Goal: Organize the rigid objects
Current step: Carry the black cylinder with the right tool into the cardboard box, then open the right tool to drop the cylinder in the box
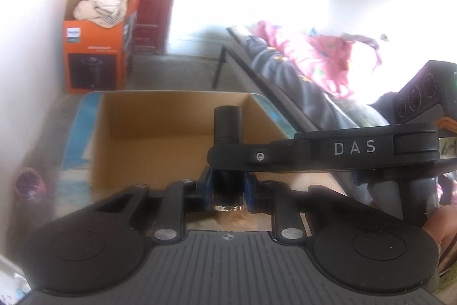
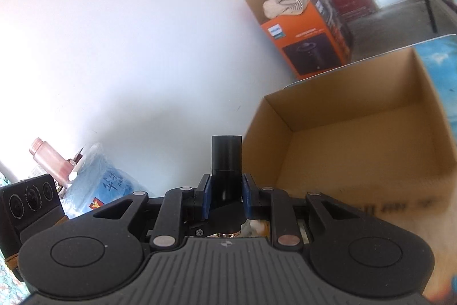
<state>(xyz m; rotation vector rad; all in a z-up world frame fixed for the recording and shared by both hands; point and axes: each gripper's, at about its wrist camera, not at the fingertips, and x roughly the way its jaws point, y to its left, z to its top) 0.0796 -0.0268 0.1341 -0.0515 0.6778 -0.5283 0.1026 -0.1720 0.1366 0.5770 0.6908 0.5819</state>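
Note:
In the left wrist view my left gripper (image 1: 228,185) is shut on a black cylinder (image 1: 227,122) with a shiny base, which stands up between the blue pads (image 1: 207,187). Behind it lies an open cardboard box (image 1: 160,119) with a bare floor. A black finger arm marked DAS (image 1: 357,147), part of the right gripper, crosses in front of the cylinder. In the right wrist view my right gripper (image 2: 227,187) is shut on a black two-part cylinder (image 2: 226,156). The cardboard box (image 2: 357,105) lies to its right. Whether both views show one cylinder I cannot tell.
An orange appliance box (image 1: 94,53) stuffed with pale cloth stands by a dark red door. A bed with pink and grey fabric (image 1: 314,59) runs along the right. A blue wrapped water jug (image 2: 100,176) and a pink bottle (image 2: 48,156) sit left, by a white wall.

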